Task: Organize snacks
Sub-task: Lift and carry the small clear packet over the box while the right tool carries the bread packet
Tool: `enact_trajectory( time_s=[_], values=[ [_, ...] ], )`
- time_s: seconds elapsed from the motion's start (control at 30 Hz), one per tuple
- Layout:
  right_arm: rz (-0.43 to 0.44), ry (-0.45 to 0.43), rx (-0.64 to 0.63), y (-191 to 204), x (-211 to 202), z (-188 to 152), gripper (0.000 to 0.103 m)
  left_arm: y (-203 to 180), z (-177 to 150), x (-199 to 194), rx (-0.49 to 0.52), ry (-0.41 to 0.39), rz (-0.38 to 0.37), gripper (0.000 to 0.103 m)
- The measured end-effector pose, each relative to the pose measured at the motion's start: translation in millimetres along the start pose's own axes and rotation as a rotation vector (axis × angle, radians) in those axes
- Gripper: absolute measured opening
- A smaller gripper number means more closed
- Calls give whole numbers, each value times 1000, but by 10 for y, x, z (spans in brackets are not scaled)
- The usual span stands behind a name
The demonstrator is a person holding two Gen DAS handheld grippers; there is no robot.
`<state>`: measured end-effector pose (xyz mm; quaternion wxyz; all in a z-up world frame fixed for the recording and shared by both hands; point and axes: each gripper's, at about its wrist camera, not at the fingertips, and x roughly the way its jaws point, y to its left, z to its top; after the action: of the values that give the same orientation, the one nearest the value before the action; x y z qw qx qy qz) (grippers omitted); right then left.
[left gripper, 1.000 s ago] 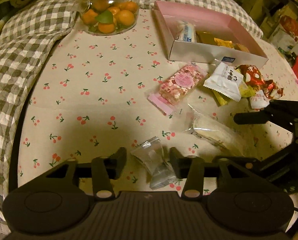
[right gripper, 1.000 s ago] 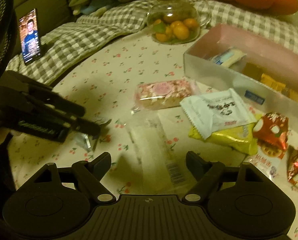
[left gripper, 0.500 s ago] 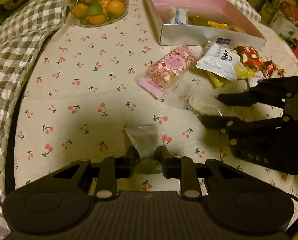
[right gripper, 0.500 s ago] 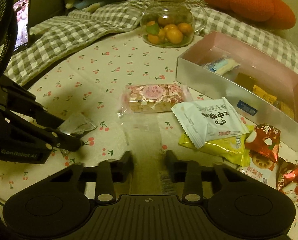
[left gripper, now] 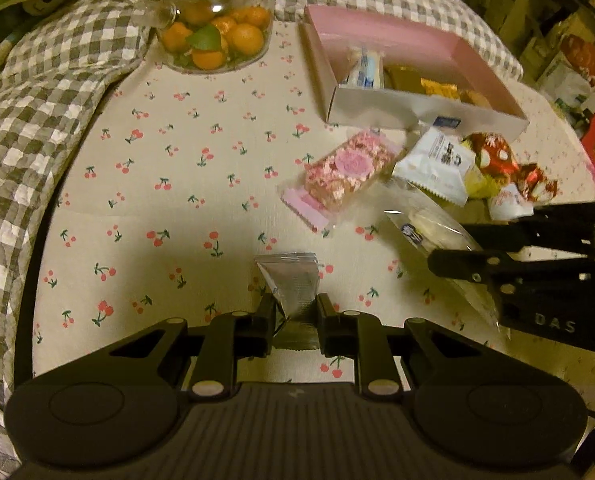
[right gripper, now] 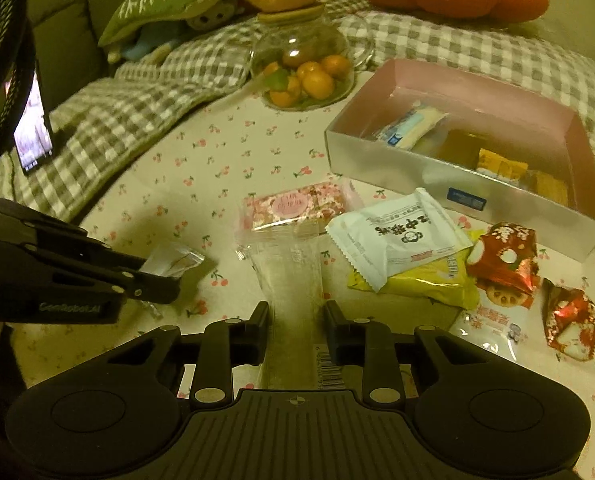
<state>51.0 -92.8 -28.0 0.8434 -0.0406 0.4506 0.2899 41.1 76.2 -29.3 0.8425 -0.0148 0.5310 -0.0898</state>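
The left gripper [left gripper: 296, 314] is clamping a small clear packet [left gripper: 291, 284] between its fingers, the packet's sealed end sticking up above the cherry-print cloth [left gripper: 169, 200]. The right gripper [right gripper: 296, 322] is squeezing a long clear-wrapped snack [right gripper: 287, 280] whose barcode end is sitting down between its fingers. Both sets of jaws have just been closing, each with its snack between them.

Taking the pink box [right gripper: 401, 160] as the landmark: the long snack is pointing toward it from the near side, well short of its front wall. A pink bar [right gripper: 295, 208] is lying just in front of the box's near left corner, touching the long snack's far end. A white packet [right gripper: 397, 236] is lying before the box's front wall, overlapping a yellow packet [right gripper: 429, 284]. Red wrapped sweets [right gripper: 505, 256] are sitting near the box's right end. Inside the box a blue-and-white bar [right gripper: 409, 128] and orange packets [right gripper: 501, 166] are lying. A glass jar of small oranges [right gripper: 303, 72] is standing beyond the box's left end. The small packet is well apart from the box, to its near left.
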Motion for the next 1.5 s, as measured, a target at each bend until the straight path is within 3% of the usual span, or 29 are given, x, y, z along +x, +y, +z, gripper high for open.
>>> enact_trajectory(
  time_s=[0.77, 1.5],
  values=[
    [-45, -76, 318, -732, -516, 154, 27, -190, 367, -70, -74, -88, -88, 19],
    [-105, -151, 515, -1378, -594, 325, 27, -519, 965, 176, -154, -165, -164, 19]
  ],
)
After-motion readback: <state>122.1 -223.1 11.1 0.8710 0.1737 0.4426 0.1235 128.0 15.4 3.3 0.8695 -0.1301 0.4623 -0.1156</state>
